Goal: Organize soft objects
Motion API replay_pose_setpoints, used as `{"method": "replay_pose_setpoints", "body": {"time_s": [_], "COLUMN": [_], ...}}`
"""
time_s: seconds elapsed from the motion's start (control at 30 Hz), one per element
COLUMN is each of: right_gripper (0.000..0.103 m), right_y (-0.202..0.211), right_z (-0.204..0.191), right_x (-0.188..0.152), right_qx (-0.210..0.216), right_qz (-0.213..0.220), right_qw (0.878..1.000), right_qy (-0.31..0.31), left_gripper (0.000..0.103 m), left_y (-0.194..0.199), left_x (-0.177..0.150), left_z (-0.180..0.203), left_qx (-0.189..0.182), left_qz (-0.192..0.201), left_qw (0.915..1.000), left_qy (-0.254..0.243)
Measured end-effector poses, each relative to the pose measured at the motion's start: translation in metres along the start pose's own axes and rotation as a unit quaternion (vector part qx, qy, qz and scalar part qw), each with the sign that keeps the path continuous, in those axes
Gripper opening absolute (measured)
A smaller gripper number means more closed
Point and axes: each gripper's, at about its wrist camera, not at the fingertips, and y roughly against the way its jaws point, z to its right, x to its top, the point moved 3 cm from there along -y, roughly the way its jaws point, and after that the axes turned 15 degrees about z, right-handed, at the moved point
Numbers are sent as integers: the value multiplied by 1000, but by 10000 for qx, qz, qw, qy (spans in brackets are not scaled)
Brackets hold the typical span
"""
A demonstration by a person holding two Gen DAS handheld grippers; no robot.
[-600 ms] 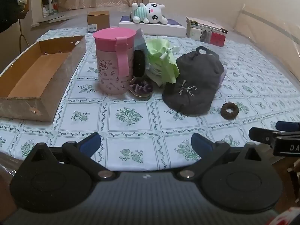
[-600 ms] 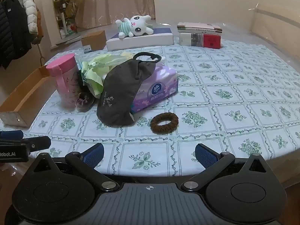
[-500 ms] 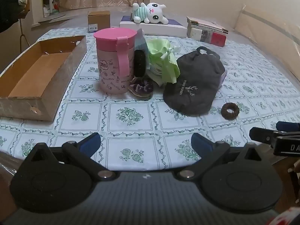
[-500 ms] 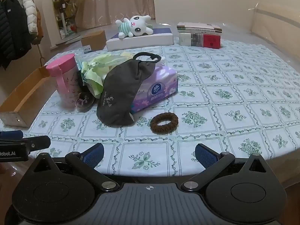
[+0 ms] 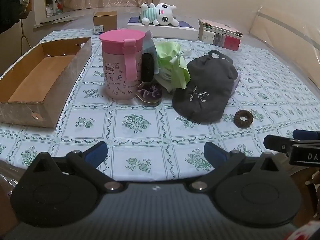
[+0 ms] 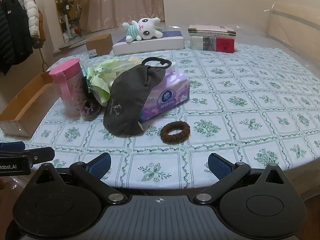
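Reaching into the crowded middle of the table (image 6: 260,92) looked like the main hazard, since the soft things lay heaped against hard ones. Largest of the lot, the open cardboard box (image 5: 40,84) stood empty at the left edge, the likely place for them. The gray cap (image 6: 130,96) was draped over the purple tissue pack (image 6: 170,98), so lifting it carelessly could drag the pack along. A pink lidded cup (image 5: 122,64) stood upright, touching the green cloth (image 5: 172,64) and just beside the purple scrunchie (image 5: 150,93); tugging either might tip it. The brown hair tie (image 6: 175,132) lay alone, nearest and unobstructed. Both the left gripper (image 5: 156,153) and the right gripper (image 6: 160,163) hung wide apart, empty, over the near edge.
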Motion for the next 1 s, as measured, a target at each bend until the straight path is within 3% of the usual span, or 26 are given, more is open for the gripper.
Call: {"method": "replay_pose_setpoints", "body": {"time_s": [1.0], "right_gripper": [102], "right_y": [1], "right_z": [3], "right_x": [0], "right_qx": [-41], "right_qz": [13], "right_qw": [10000], "right_qy": [7], "left_gripper": [102], "left_y": [1], "left_x": [0], "left_z": [0], "left_qx": [-1], "left_qz": [21], "left_qw": [10000], "left_qy": [-5]}}
